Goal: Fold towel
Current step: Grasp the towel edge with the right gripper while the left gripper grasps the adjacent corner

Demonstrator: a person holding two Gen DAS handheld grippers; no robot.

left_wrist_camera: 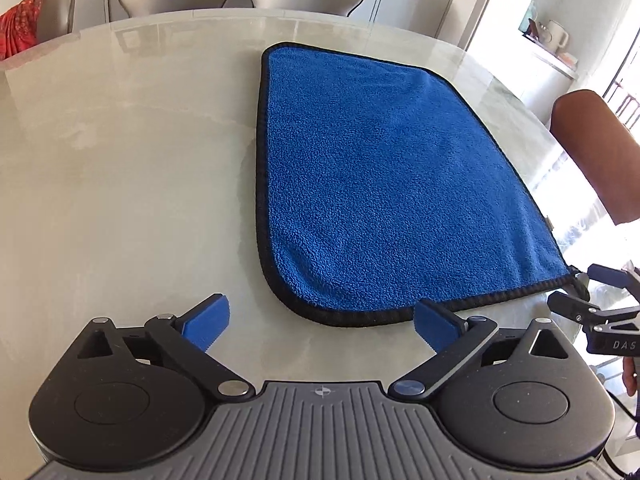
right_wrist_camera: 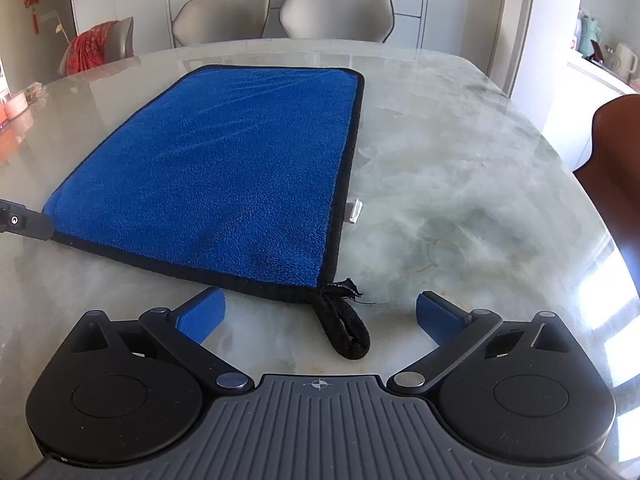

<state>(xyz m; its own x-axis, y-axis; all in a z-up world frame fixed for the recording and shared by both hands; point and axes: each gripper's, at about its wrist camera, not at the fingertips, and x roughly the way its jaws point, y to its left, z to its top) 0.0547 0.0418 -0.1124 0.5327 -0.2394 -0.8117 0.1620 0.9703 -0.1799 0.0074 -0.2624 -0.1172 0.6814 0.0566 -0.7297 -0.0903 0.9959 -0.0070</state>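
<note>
Towel [left_wrist_camera: 384, 184] lying flat on worktop [left_wrist_camera: 132, 168], unfolded. Left tongs [left_wrist_camera: 322, 326] gaping wide, hovering at towel's near-left corner. Right tongs [right_wrist_camera: 320, 320] gaping too, straddling loop [right_wrist_camera: 346, 328] at near-right corner. Advice: pinch hem itself, not loop; lift both corners level.

Blk grippers [left_wrist_camera: 322, 326], blue pads [right_wrist_camera: 202, 316] (ribbed)

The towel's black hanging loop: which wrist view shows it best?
Right wrist: the hanging loop lies whole on the table, near the open right gripper. In the left wrist view it is a sliver.
</note>
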